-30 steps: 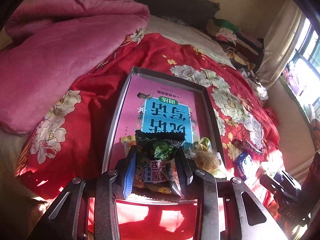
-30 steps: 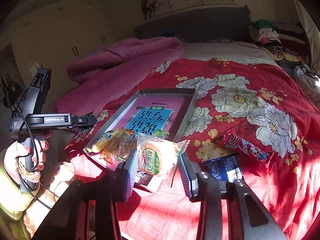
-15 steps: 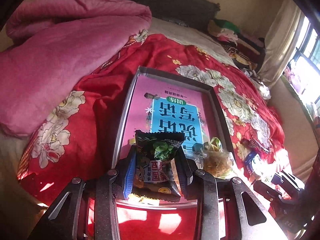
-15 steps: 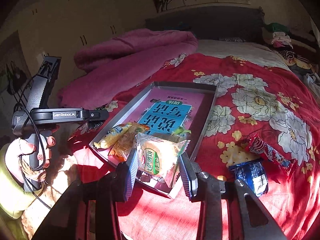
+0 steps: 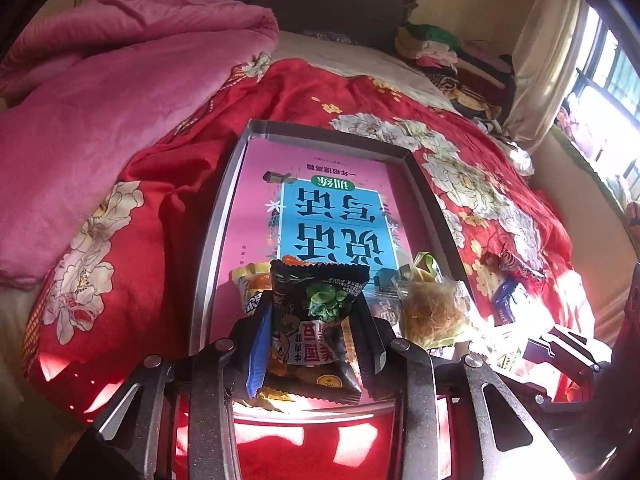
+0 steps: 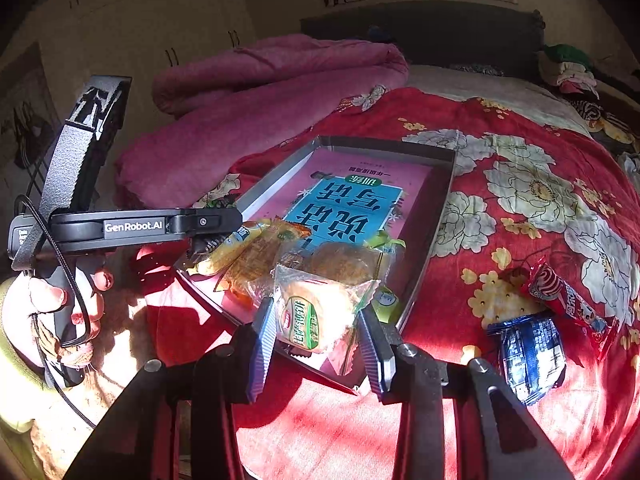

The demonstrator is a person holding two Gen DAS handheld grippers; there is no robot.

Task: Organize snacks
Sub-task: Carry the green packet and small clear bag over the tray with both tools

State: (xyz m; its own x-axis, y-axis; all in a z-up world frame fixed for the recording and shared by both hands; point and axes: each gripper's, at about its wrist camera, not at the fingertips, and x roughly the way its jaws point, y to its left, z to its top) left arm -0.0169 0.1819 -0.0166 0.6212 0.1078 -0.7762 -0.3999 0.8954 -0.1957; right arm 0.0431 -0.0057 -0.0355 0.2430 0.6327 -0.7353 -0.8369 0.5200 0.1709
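Red floral bed (image 6: pixel 520 184) lower frame: left gripper (image 5: pixel 316 344) jaws clamped on dark snack packet (image 5: pixel 316 320), right gripper (image 6: pixel 320 332) clamped on clear bun packet (image 6: pixel 316 312), both over crowded tray (image 6: pixel 440 216) corner—releases may spill over rim.

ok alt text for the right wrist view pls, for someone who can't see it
The right gripper holds a clear-wrapped pastry over the near end of a shallow grey tray on a red floral bedspread. The tray holds a pink book and several snacks; a blue packet and a red packet lie outside it. The left gripper reaches in from the left.
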